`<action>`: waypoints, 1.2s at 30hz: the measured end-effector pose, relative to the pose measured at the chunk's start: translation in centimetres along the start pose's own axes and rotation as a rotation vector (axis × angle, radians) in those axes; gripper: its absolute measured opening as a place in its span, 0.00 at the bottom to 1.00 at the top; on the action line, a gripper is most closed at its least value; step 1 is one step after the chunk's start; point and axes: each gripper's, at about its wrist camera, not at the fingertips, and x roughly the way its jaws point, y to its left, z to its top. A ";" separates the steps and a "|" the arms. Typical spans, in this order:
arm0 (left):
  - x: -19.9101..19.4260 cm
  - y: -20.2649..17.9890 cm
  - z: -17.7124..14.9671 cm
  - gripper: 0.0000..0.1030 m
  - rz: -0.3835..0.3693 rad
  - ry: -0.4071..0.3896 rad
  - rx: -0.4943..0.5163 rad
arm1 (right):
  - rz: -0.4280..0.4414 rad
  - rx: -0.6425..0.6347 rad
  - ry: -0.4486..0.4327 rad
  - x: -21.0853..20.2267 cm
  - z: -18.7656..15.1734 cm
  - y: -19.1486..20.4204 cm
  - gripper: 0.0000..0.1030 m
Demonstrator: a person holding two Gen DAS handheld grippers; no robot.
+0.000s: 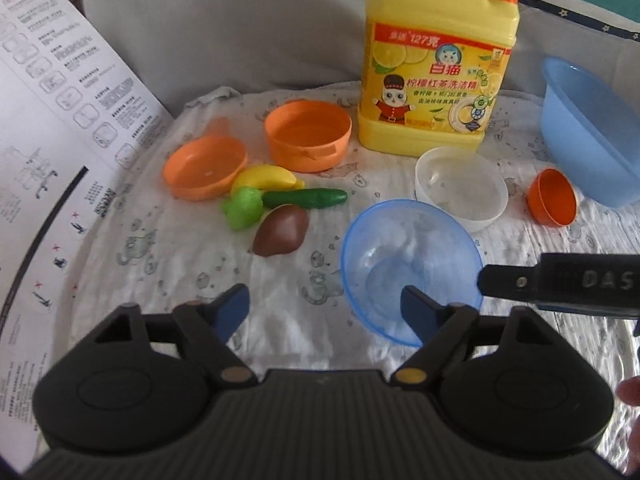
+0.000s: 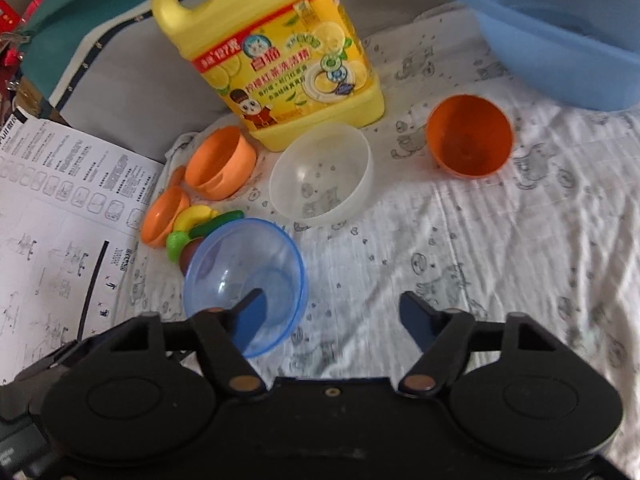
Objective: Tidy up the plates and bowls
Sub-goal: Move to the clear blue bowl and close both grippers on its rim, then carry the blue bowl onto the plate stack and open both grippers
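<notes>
A clear blue bowl (image 1: 412,268) (image 2: 244,280) sits on the printed cloth, with a clear white bowl (image 1: 460,188) (image 2: 320,172) just behind it. A small dark orange bowl (image 1: 552,198) (image 2: 468,142) lies tilted to the right. An orange pot (image 1: 308,136) (image 2: 220,162) and an orange pan (image 1: 204,168) (image 2: 164,216) stand at the left. My left gripper (image 1: 324,312) is open, its right finger over the blue bowl's near rim. My right gripper (image 2: 334,320) is open, its left finger inside the blue bowl.
A yellow detergent jug (image 1: 436,60) (image 2: 272,48) stands at the back. A big blue basin (image 1: 588,132) (image 2: 560,28) is at the right. Toy banana (image 1: 264,176), cucumber (image 1: 304,198), green vegetable (image 1: 242,208) and brown piece (image 1: 280,236) lie by the pan. A printed sheet (image 1: 52,140) (image 2: 60,208) covers the left.
</notes>
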 end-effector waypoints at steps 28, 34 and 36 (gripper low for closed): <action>-2.7 -2.8 -1.7 0.12 -0.104 0.023 0.060 | 0.010 -0.070 -0.019 -3.6 -2.6 0.7 0.08; -5.5 -4.0 -3.6 0.12 -0.140 0.033 0.093 | -0.011 -0.108 -0.022 -7.3 -4.7 0.0 0.08; -6.6 -4.4 -4.4 0.12 -0.153 0.037 0.108 | -0.012 -0.109 -0.017 -8.4 -5.7 -0.4 0.08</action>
